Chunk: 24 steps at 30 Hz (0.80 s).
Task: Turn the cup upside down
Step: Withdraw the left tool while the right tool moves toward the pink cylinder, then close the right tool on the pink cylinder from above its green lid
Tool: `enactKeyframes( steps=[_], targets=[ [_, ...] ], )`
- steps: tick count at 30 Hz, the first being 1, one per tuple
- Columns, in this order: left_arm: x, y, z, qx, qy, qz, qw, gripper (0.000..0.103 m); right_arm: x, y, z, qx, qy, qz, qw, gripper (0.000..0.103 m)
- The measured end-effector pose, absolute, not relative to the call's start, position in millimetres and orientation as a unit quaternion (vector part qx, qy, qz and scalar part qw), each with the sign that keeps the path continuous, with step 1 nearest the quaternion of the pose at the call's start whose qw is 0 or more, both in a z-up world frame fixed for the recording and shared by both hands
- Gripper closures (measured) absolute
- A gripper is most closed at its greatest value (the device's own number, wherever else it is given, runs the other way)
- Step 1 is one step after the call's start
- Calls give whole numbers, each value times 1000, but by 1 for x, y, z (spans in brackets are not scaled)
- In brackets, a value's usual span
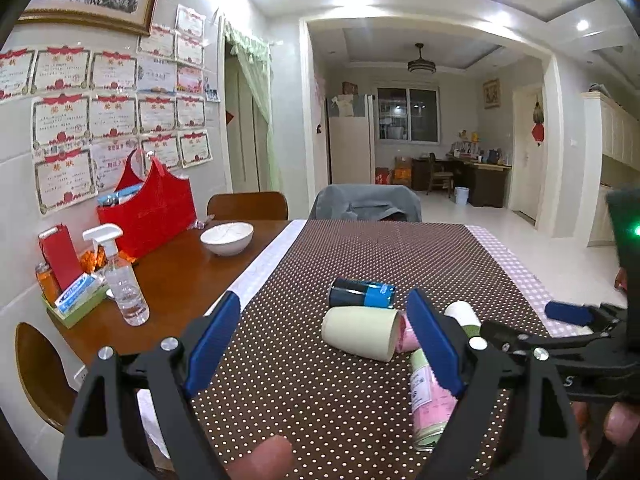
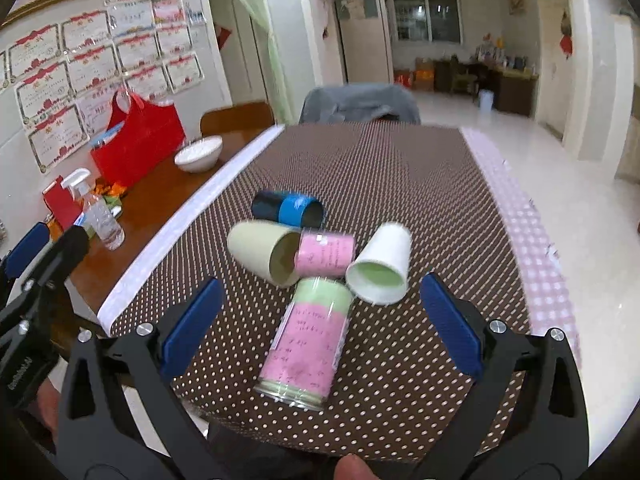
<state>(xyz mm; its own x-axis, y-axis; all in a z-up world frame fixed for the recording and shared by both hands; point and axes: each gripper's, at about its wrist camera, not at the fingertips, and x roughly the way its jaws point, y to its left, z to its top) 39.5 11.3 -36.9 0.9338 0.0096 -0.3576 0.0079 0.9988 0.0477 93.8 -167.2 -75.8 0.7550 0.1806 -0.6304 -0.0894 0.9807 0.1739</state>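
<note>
5 cups (image 2: 312, 268) on their sides, handwritten pink labels illegible, both grippers (image 2: 320, 320) spread

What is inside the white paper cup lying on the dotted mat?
The white paper cup lies on its side, mouth toward the right wrist camera. Only its pale green lining shows, with nothing visible in it; the deepest part is hard to make out.

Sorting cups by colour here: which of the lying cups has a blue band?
The black cup, farthest back in the cluster, behind the cream cup. It alone has a bright blue band; the others are cream, pink-and-green or white.
</note>
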Motion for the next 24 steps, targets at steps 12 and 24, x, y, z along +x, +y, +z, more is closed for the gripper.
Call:
enactKeyframes(
  steps=[12,24],
  targets=[
    [77,39,-73,-11,235,11,972,19,156,-151,-129,66,467,83,878,6],
    [94,38,-106,-18,276,-8,961,19,194,-160,-171,128,566,87,810,10]
  ],
)
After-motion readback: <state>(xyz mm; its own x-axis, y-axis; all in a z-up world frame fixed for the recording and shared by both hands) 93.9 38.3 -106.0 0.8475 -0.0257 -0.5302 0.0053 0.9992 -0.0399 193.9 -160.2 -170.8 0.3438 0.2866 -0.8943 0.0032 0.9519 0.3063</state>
